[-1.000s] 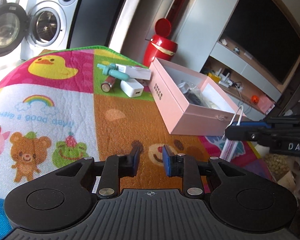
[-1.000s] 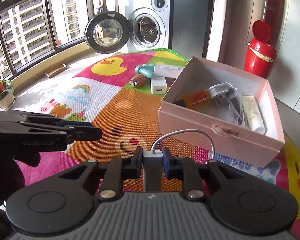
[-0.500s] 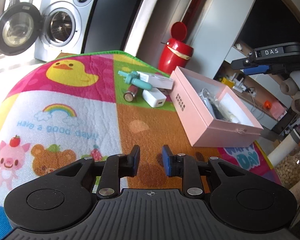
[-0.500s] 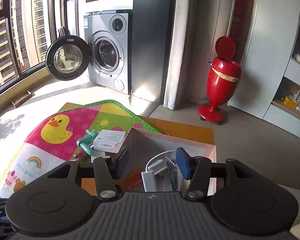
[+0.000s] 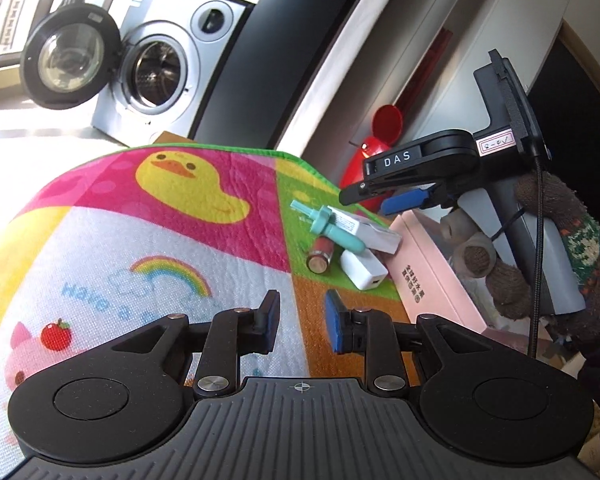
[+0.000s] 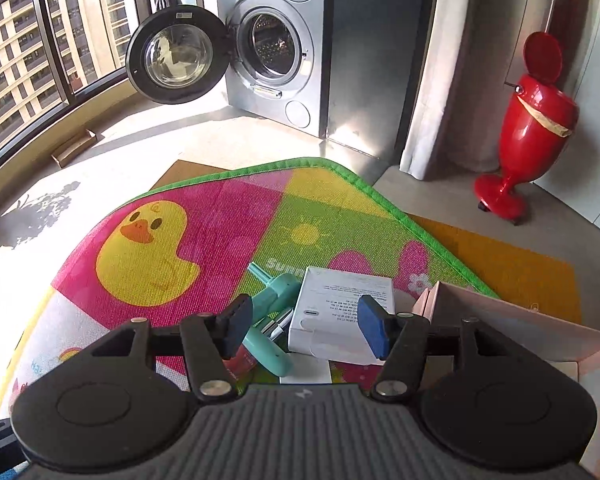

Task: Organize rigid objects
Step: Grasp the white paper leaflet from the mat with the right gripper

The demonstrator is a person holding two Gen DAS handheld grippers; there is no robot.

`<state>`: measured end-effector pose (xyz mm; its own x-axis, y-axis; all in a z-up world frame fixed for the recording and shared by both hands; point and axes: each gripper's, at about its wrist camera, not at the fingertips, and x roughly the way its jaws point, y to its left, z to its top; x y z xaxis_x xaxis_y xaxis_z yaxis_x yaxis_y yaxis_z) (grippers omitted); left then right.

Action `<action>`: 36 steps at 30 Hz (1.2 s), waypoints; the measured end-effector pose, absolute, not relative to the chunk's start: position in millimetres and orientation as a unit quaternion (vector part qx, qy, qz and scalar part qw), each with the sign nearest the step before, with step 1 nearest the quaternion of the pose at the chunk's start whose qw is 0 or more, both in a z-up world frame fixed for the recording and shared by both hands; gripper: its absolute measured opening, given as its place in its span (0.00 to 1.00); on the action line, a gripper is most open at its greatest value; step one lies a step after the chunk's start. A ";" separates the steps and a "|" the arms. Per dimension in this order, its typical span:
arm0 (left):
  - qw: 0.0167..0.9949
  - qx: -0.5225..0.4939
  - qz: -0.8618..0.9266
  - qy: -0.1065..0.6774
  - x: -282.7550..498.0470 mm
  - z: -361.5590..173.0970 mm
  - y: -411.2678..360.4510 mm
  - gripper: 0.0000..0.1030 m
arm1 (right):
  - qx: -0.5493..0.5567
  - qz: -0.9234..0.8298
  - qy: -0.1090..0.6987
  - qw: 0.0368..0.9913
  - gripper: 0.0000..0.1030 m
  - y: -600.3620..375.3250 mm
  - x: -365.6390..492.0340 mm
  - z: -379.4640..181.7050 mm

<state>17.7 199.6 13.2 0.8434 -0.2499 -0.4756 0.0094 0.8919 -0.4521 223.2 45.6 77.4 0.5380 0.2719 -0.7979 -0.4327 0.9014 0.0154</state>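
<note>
A small pile lies on the green patch of the play mat: a flat white box [image 5: 374,232] [image 6: 340,316], a teal plastic tool [image 5: 338,234] [image 6: 270,304], a red lipstick tube [image 5: 320,254] and a white charger block [image 5: 364,270]. The open pink box [image 5: 432,280] [image 6: 512,320] stands just right of them. My right gripper [image 6: 305,328] [image 5: 364,201] hovers over the pile with its jaws opening; the white box and teal tool lie below the gap, untouched. My left gripper [image 5: 302,322] is low over the mat, short of the pile, narrowly open and empty.
The colourful play mat [image 5: 140,240] covers the floor. A washing machine [image 6: 276,48] with its door swung open stands beyond the mat. A red pedal bin [image 6: 532,128] is at the back right. A gloved hand [image 5: 540,240] holds the right gripper over the pink box.
My right gripper let go of the white cabled charger, crossed the pink box and now hangs over the pile with wider jaws. My left gripper slid along the mat toward the pile.
</note>
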 end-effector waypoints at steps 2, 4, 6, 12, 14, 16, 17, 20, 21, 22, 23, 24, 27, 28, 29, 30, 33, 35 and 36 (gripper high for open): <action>0.933 -0.229 -0.072 0.268 18.4 10.1 203.8 0.26 | -0.094 0.197 0.441 0.871 0.57 49.9 235.7 71.1; 0.930 -0.235 -0.076 0.271 19.5 9.4 205.6 0.26 | -0.104 0.183 0.447 0.870 0.57 52.9 246.3 66.1; 0.926 -0.240 -0.089 0.279 20.6 11.1 207.1 0.26 | -0.115 0.162 0.460 0.865 0.59 55.5 261.9 57.3; 0.932 -0.215 -0.083 0.279 24.7 19.3 212.3 0.26 | -0.108 0.149 0.495 0.849 0.76 55.6 288.7 41.5; 0.931 -0.226 -0.069 0.278 26.2 17.7 218.7 0.26 | -0.122 0.151 0.489 0.850 0.77 61.4 282.4 40.4; 0.929 -0.235 -0.056 0.279 27.1 16.2 224.1 0.26 | -0.134 0.175 0.484 0.847 0.74 66.3 270.9 41.5; 0.929 -0.237 -0.050 0.279 27.3 16.2 226.1 0.26 | -0.147 0.193 0.479 0.844 0.70 72.0 260.6 42.3; 0.929 -0.243 -0.038 0.275 28.2 18.4 230.9 0.26 | -0.166 0.244 0.480 0.826 0.66 79.4 229.9 44.6; 0.929 -0.246 -0.034 0.273 28.7 19.7 232.6 0.26 | -0.168 0.261 0.484 0.818 0.66 80.3 217.9 45.0; 0.929 -0.249 -0.029 0.271 29.4 20.4 234.3 0.26 | -0.168 0.274 0.485 0.813 0.66 80.2 208.2 45.1; 0.930 -0.250 -0.023 0.270 30.2 20.9 236.7 0.26 | -0.169 0.293 0.485 0.807 0.65 79.3 190.9 45.4; 0.930 -0.250 -0.018 0.270 31.8 21.2 238.8 0.26 | -0.172 0.300 0.481 0.806 0.65 78.1 179.7 46.0; 0.927 -0.241 -0.022 0.285 37.5 22.7 236.6 0.26 | -0.176 0.337 0.466 0.799 0.61 67.0 130.6 48.0; 0.927 -0.237 -0.032 0.290 38.7 23.4 233.9 0.26 | -0.175 0.350 0.465 0.794 0.59 61.9 117.1 47.5; 0.926 -0.232 -0.047 0.294 38.6 24.2 228.7 0.26 | -0.176 0.359 0.461 0.792 0.59 56.6 100.7 46.0; 0.927 -0.225 -0.059 0.296 39.5 25.1 223.7 0.26 | -0.179 0.370 0.454 0.791 0.60 49.3 85.7 44.8; 0.923 -0.196 -0.112 0.311 48.8 26.7 199.6 0.26 | -0.207 0.383 0.413 0.800 0.65 28.7 43.4 43.0; 0.920 -0.181 -0.142 0.318 58.2 24.5 183.8 0.26 | -0.231 0.377 0.372 0.816 0.65 12.1 14.4 47.4; 0.919 -0.174 -0.149 0.321 64.2 22.8 177.4 0.26 | -0.233 0.374 0.358 0.823 0.65 4.2 4.5 49.6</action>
<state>64.2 177.4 22.8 0.7494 -0.3849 -0.5388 0.1614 0.8954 -0.4151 4.5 4.2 49.6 0.4633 0.4491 -0.7640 -0.7828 0.6115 -0.1153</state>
